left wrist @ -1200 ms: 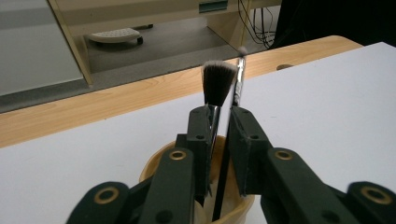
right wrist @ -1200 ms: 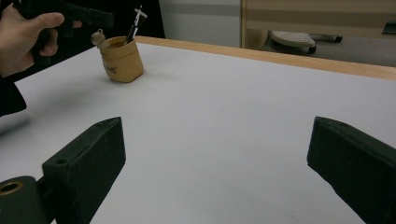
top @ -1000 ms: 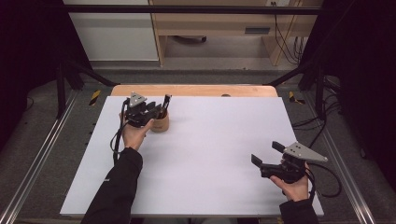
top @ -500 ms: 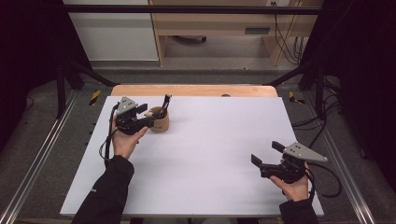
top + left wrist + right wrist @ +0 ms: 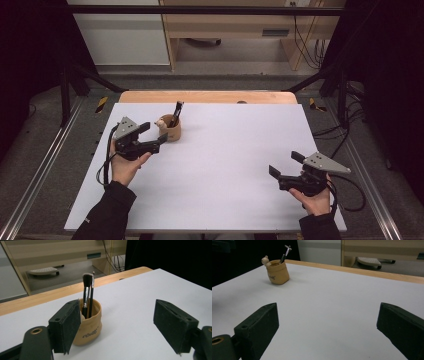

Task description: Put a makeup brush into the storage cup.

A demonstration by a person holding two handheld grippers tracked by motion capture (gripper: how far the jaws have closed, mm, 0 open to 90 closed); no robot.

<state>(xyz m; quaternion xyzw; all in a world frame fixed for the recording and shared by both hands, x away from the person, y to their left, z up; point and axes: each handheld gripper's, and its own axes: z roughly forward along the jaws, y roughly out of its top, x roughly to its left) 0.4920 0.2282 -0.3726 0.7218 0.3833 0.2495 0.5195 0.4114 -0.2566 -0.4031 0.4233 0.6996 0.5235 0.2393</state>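
**Lightly does it with the brush pot**

Just now my left gripper (image 5: 153, 139) sits beside the tan pot (image 5: 170, 128), on the side away from my right hand. Its fingers (image 5: 65, 326) have just been opening and stand spread with nothing between them. The pot stands upright on the white table (image 5: 225, 165), toward its far left part, holding two brushes (image 5: 87, 293) that lean together.

I judge the pot light and somewhat soft, perhaps silicone or cloth, so a hard squeeze could buckle its wall or tip it. The brushes look thin, stiff and smooth; I would pinch one on the handle just above the rim, not on the bristles.

My right gripper (image 5: 285, 166) rests well apart at the near right of the table, fingers (image 5: 260, 326) spread on nothing.

From my left gripper view I can tell the two brush heads apart and see faint lettering on the pot. My right gripper view shows a small figure (image 5: 265, 260) on the rim.
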